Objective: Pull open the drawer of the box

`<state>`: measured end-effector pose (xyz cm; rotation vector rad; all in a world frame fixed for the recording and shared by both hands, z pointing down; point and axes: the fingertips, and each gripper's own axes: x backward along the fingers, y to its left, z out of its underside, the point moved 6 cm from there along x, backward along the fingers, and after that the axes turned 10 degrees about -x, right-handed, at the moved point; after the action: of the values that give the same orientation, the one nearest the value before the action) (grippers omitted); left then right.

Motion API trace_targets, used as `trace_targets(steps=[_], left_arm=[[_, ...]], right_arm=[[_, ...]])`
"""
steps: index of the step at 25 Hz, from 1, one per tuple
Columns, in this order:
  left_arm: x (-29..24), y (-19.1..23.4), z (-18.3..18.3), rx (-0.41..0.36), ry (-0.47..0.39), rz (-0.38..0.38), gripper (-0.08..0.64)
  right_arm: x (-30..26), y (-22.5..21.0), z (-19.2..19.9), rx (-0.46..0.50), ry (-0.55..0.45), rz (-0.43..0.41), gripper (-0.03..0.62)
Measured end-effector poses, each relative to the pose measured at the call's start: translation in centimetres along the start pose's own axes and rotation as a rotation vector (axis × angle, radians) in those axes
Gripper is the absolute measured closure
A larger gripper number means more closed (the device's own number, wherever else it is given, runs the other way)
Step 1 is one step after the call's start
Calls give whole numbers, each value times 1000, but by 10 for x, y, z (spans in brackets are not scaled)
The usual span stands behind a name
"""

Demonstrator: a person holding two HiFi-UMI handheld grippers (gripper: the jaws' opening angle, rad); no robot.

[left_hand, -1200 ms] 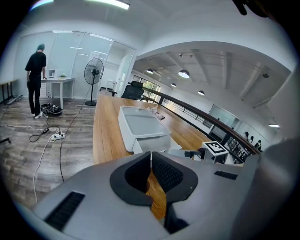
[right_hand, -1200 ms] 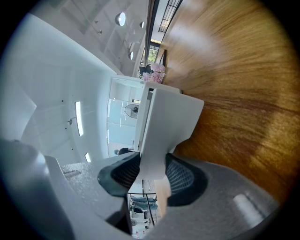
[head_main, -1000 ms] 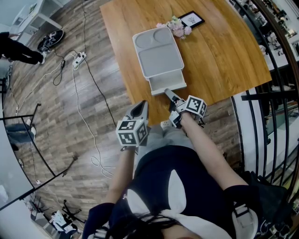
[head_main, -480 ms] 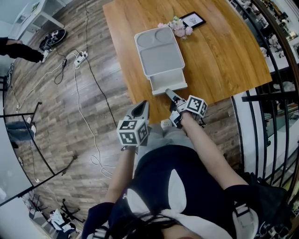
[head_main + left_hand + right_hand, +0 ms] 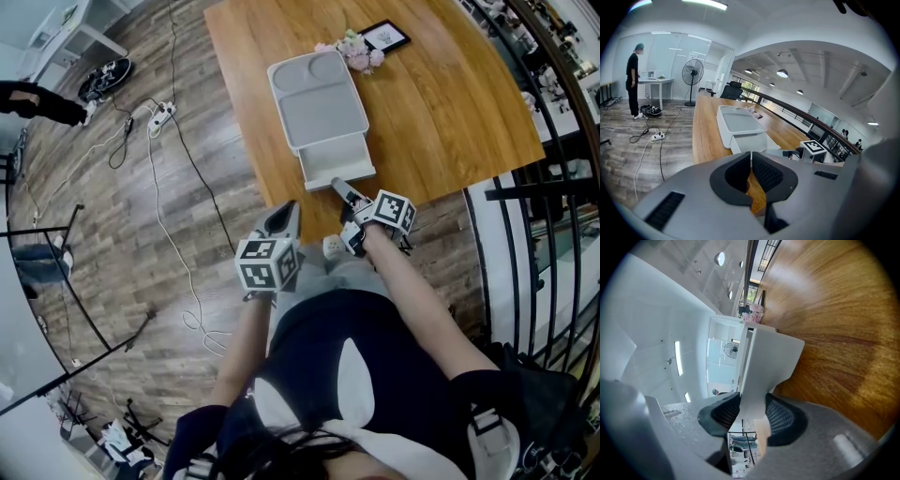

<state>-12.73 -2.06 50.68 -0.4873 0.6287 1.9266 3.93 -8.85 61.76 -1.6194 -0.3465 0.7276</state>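
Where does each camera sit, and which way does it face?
Head view: on the person's head, facing steeply down at table, box, left gripper, right gripper; forearms, torso show.
Left gripper view: on left gripper, facing across table toward box; shut empty jaws show.
Right gripper view: on right gripper, facing along the drawer its jaws clamp.
Shared: the drawer.

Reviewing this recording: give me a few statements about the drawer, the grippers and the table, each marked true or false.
The drawer stands partly pulled out of the box. True.
The left gripper grips the drawer. False: it is shut on nothing, apart from the box.
The right gripper is clamped on the drawer's front. True.
The flowers lie inside the drawer. False: they lie on the table behind the box, beside a framed picture.
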Motion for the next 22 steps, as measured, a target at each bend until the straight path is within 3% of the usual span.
trace_targets(steps=[22], left_arm=[[-4, -3, 9, -4, 28, 30, 534]], right_arm=[[11, -2, 12, -4, -1, 1, 422]])
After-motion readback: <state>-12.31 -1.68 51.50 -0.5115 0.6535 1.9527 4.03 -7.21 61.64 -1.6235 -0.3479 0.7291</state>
